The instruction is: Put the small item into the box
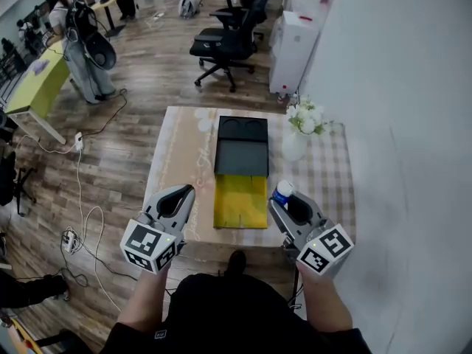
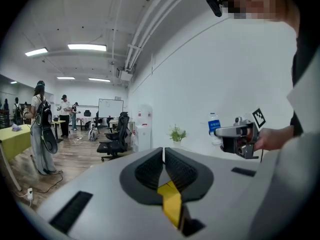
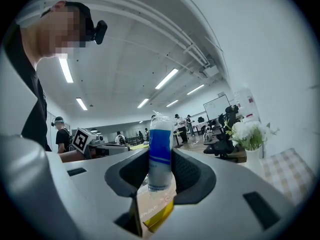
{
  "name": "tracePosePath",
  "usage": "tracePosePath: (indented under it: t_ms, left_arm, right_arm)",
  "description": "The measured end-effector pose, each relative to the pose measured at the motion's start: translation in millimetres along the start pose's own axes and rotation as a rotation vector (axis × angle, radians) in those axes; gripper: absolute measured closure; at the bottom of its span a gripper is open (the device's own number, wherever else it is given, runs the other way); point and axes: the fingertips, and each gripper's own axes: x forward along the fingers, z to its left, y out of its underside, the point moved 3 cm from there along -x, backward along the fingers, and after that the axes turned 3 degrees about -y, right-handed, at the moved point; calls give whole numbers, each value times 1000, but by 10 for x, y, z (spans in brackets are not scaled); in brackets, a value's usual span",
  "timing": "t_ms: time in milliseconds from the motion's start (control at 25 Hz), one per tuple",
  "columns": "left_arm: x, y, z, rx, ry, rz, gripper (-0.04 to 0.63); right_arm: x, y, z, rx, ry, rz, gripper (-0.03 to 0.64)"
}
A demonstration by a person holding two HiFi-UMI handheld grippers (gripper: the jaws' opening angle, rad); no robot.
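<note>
one bottle (image 3: 161, 134) clamped in right tongs (image 3: 161, 159) | left tongs (image 2: 164, 156) closed, empty

I get bright, even light from ceiling strip lights (image 2: 86, 47); both gripper views bulge, corners go black, the foreground slightly blurred.

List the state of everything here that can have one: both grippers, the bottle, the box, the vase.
left gripper: jaws together, nothing between them.
right gripper: shut on the small bottle.
small bottle: upright between the jaws, not yet in the box.
box: lying open on the table.
vase: upright, holding white flowers.
</note>
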Motion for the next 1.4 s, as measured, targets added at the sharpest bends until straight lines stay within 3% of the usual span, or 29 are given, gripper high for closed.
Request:
tracePosePath:
  t_ms: [320,680,1400]
  left_arm:
    - [178,-150,18,22,-15,-16,571]
    - [264,-50,199,-13,0,-10,571]
    - [212,624,702,-122,-15,84,571]
  right_arm:
    - [154,-151,-149,-33,-42,-1,474]
    - [483,-17,-151,-60,-65,96,474]
    - [1210,1194,-263,21,-103,450,471]
